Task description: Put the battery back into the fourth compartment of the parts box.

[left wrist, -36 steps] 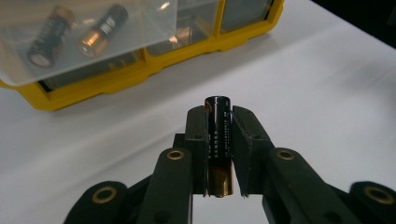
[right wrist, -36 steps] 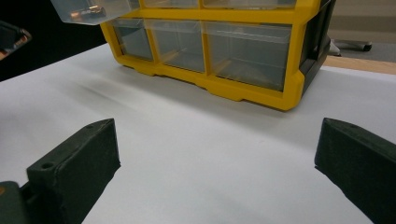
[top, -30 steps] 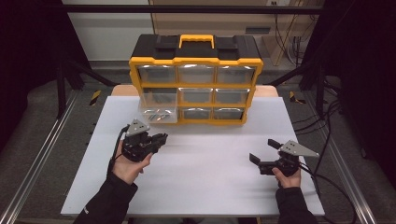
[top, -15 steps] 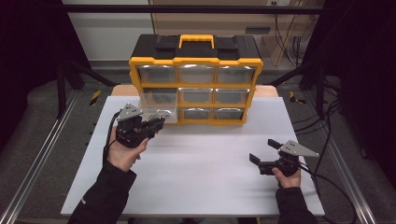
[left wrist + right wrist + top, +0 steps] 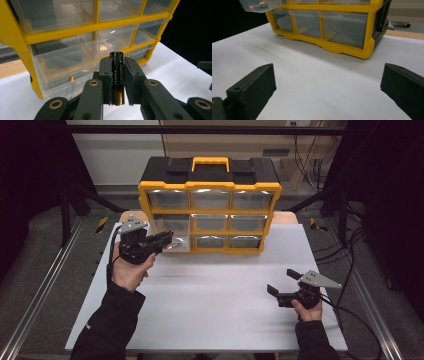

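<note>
While the left tongs are lifted off the surface, the scene reads as follows.

Left tongs (image 5: 117,75): clenched on a battery (image 5: 117,72), pads pressing on both of its sides; seen from above at (image 5: 162,240), just in front of the organizer's left column.
Battery: dark body upright between the pads, coppery end at the bottom, top end poking above them; its printed text is too small to read.
Right tongs (image 5: 327,87): released, jaws wide apart with nothing between them, low over the bare white surface (image 5: 312,82); seen from above at (image 5: 282,282), well apart from the left tongs.
Pulled-out drawer (image 5: 67,67): clear, on the organizer's left side, standing out from the frame just beyond the battery; a small brassy item (image 5: 71,79) inside, too blurred to identify.
Organizer (image 5: 210,210): yellow frame, black lid, clear drawers; other drawers' contents hard to make out through glare.
Cut off: the organizer's top in both gripper views.
</note>
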